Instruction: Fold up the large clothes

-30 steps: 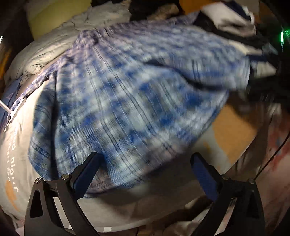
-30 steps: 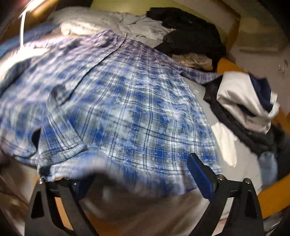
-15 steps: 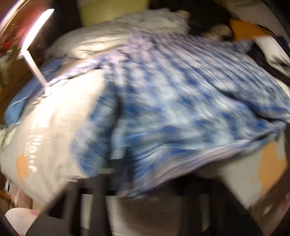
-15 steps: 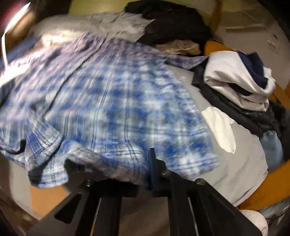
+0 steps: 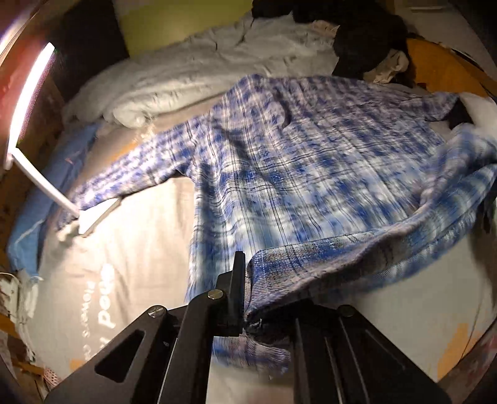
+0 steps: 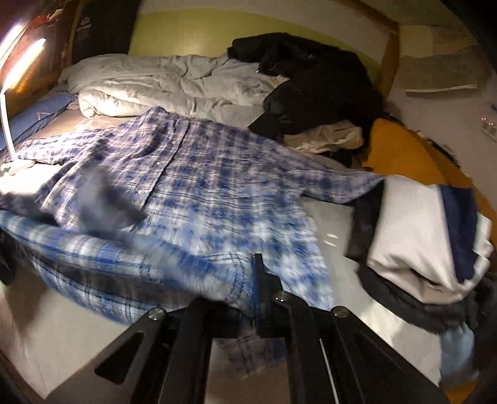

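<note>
Both tongs low at frame bottom, pointing forward over the bed. Left tongs (image 5: 248, 298) clamped on hem of blue-white plaid flannel shirt (image 5: 310, 174); right tongs (image 6: 248, 298) clamped on hem too. Shirt (image 6: 198, 186) spread across grey bedsheet (image 5: 139, 248), frame centre.

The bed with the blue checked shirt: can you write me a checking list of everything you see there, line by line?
Surface: bed sheet, grey with printed lettering.
Job's things: blue plaid shirt spread out, its near hem lifted.
Clutter: rumpled white duvet; black jacket; folded white and navy garment on dark clothes.
Grippers: left tongs shut on the shirt hem; right tongs shut on the hem.
Cables: nothing seen.
Surroundings: lit white desk lamp; yellow-green headboard.
</note>
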Action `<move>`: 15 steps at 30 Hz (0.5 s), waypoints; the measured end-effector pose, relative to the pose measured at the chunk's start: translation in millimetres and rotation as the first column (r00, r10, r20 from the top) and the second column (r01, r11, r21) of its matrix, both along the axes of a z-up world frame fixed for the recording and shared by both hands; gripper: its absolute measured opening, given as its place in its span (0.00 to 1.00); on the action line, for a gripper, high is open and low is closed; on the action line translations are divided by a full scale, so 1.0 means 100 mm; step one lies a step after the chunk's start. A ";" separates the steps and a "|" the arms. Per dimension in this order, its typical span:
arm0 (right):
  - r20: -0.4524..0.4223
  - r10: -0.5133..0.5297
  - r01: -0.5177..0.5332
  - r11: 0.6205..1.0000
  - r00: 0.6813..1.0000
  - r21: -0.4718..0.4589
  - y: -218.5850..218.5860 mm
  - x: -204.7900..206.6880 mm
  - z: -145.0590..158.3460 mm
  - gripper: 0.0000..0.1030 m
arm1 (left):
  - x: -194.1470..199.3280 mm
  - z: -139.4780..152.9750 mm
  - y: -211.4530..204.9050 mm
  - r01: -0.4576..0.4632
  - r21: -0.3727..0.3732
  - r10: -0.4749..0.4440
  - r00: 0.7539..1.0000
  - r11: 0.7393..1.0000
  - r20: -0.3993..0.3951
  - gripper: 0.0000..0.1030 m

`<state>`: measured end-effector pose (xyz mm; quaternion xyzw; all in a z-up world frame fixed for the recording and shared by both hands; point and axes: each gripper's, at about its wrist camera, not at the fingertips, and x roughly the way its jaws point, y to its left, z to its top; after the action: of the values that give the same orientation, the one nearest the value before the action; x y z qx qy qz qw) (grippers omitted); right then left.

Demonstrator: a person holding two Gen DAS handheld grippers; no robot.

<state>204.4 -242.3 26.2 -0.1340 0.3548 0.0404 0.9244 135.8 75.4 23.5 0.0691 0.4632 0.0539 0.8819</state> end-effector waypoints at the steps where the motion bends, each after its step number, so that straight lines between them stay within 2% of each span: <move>1: -0.011 0.000 0.000 1.000 1.000 -0.002 0.02 0.08 -0.06 0.04 | 0.09 -0.07 0.03 -0.003 -0.009 0.003 1.000 1.000 -0.011 0.10; 3: -0.030 -0.002 0.002 1.000 1.000 0.016 0.01 0.21 -0.19 0.04 | 0.17 -0.21 0.05 -0.003 -0.033 0.003 1.000 0.999 -0.022 0.10; 5: -0.088 -0.008 0.014 0.998 0.996 0.069 -0.05 0.35 -0.33 0.04 | 0.26 -0.31 0.08 -0.002 -0.078 -0.002 0.999 0.997 -0.047 0.11; 6: -0.113 -0.004 0.015 0.995 0.994 0.098 -0.07 0.39 -0.38 0.04 | 0.29 -0.32 0.08 0.008 -0.101 -0.013 0.999 0.995 -0.051 0.18; 7: -0.134 0.010 0.008 0.991 0.991 0.134 -0.10 0.44 -0.41 0.07 | 0.30 -0.31 0.09 0.013 -0.117 -0.018 0.999 0.993 -0.042 0.37; 8: -0.136 0.018 0.002 0.990 0.991 0.142 -0.10 0.46 -0.43 0.10 | 0.30 -0.29 0.12 0.008 -0.128 -0.011 1.000 0.992 -0.024 0.52; 9: -0.128 0.020 -0.002 0.991 0.992 0.136 -0.10 0.46 -0.43 0.25 | 0.27 -0.27 0.14 0.001 -0.132 -0.001 1.000 0.991 -0.002 0.80; 10: -0.111 0.017 -0.003 0.992 0.994 0.127 -0.10 0.46 -0.41 0.54 | 0.23 -0.24 0.15 0.000 -0.137 0.002 1.000 0.991 0.019 0.92; 12: -0.066 0.008 0.000 0.993 0.998 0.120 -0.12 0.39 -0.36 0.84 | 0.17 -0.21 0.14 0.024 -0.140 -0.020 0.999 0.990 0.025 0.92; 15: -0.026 0.038 -0.034 0.990 0.999 0.135 -0.17 0.25 -0.21 0.92 | 0.06 -0.16 0.09 0.050 -0.130 -0.048 0.999 0.990 0.016 0.92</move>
<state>229.6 -259.2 4.9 -0.0773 0.3618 0.0826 0.9254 141.3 84.8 7.0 0.0222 0.4584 0.0022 0.8885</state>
